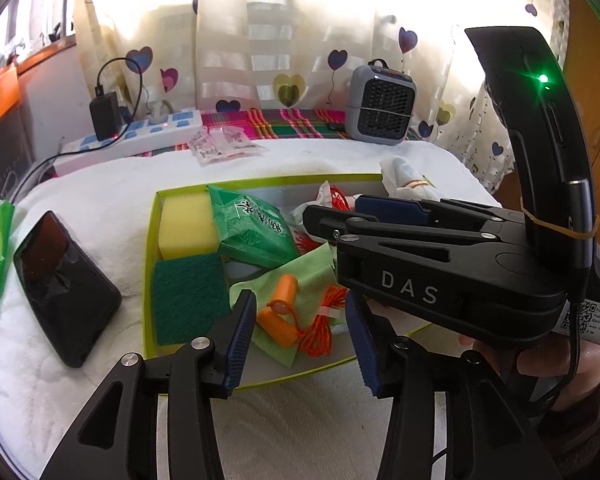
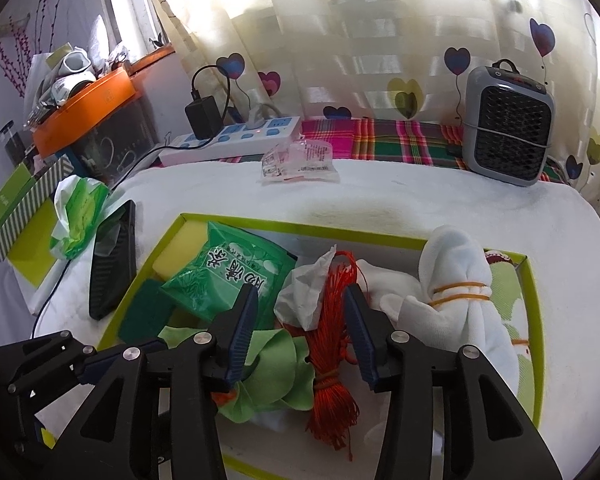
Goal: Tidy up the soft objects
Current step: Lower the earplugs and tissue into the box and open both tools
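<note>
A lime-green box [image 1: 150, 240] lies on a white towel and holds soft things: a yellow sponge [image 1: 186, 226], a green scouring pad [image 1: 188, 298], a green tissue pack [image 1: 256, 230], a light green cloth [image 1: 312, 276], orange earplugs [image 1: 278, 318] and orange string [image 1: 320, 332]. My left gripper [image 1: 300, 338] is open over the box's near edge, above the earplugs. My right gripper [image 2: 300, 330] is open over the red-orange string bundle [image 2: 332, 360] and light green cloth [image 2: 276, 372]. A white rolled cloth with rubber bands [image 2: 456, 296] lies at the box's right [image 2: 534, 280]. The right gripper also shows in the left wrist view [image 1: 340, 216].
A black phone [image 1: 66, 284] lies left of the box. A green tissue packet [image 2: 80, 212] sits at the far left. A power strip [image 2: 236, 138], clear sachets [image 2: 300, 160] and a grey fan heater [image 2: 508, 124] stand at the back by the curtain.
</note>
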`<state>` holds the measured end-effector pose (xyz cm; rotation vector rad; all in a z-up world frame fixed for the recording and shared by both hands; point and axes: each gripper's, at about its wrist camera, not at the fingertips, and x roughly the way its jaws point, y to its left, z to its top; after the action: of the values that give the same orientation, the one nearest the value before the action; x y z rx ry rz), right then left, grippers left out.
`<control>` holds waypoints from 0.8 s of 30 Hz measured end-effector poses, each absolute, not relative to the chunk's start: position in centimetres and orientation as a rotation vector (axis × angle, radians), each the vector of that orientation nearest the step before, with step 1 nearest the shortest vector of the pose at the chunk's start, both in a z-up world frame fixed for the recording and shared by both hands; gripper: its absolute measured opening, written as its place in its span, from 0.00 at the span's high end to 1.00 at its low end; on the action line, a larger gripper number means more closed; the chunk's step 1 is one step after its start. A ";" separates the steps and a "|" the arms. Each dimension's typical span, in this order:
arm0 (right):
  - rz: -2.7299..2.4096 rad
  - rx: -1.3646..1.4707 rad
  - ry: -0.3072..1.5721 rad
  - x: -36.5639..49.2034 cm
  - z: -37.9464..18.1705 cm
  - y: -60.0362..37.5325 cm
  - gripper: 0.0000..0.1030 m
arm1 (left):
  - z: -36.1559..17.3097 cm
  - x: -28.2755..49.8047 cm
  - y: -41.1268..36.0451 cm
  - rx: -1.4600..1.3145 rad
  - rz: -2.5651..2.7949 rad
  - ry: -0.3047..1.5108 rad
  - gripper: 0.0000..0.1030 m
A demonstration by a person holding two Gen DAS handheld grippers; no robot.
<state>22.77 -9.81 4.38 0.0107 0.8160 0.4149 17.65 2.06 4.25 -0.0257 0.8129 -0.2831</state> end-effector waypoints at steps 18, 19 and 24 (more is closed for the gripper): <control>0.429 0.042 0.768 19.7 6.0 -10.8 0.47 | 5.2 15.5 2.7 -0.033 -0.231 0.792 0.53; 0.429 0.045 0.767 19.5 6.1 -10.8 0.47 | 5.3 15.2 2.8 -0.030 -0.227 0.788 0.53; 0.430 0.059 0.754 18.0 6.3 -11.2 0.47 | 5.5 14.2 3.1 -0.040 -0.211 0.783 0.53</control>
<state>18.01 -11.21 6.34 0.0590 0.7544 0.4298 14.24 3.11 5.53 -0.0401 0.7829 -0.2115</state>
